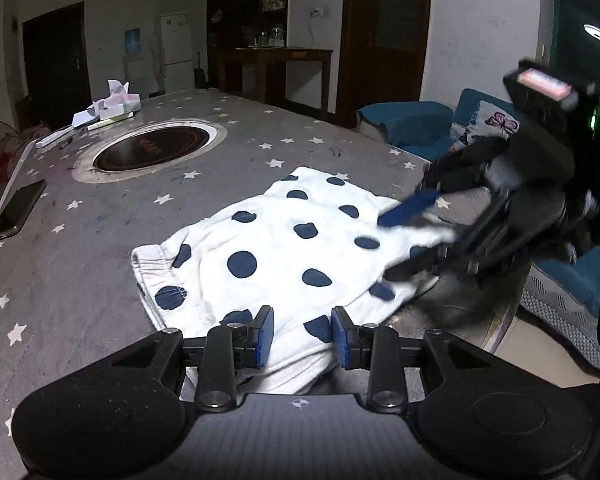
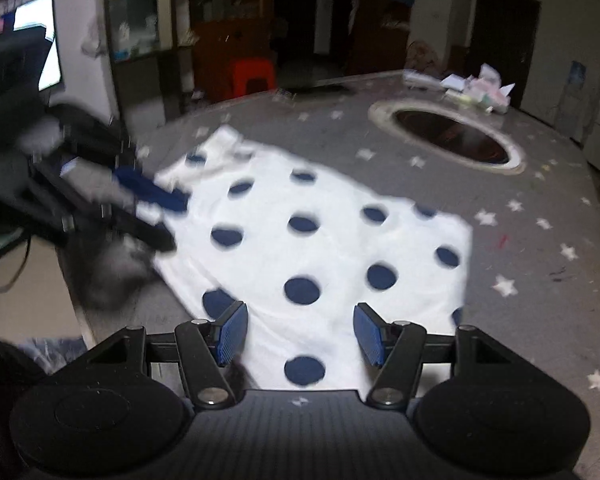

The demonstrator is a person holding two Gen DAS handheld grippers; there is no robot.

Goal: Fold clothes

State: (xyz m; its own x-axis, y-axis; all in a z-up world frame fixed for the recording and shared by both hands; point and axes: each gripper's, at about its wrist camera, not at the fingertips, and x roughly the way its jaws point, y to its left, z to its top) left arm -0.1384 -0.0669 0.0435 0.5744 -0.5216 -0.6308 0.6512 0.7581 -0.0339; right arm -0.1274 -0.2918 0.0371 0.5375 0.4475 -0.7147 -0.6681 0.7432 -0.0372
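The spotted shorts (image 1: pixel 296 256) lay flat, long axis running waistband-to-hem, hem end nearest the round burner (image 1: pixel 150 148). Left gripper (image 1: pixel 302 336) and right gripper (image 2: pixel 300 334) both gaped, gripping nothing.

No legible text, labels or numbers; red marking inside round cooktop (image 1: pixel 150 148) unreadable.

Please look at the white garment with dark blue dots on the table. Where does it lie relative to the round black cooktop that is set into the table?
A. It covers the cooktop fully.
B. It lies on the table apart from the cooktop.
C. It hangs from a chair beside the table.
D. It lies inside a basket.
B: the white garment lies flat on the star-patterned table, with bare tabletop between it and the round cooktop.
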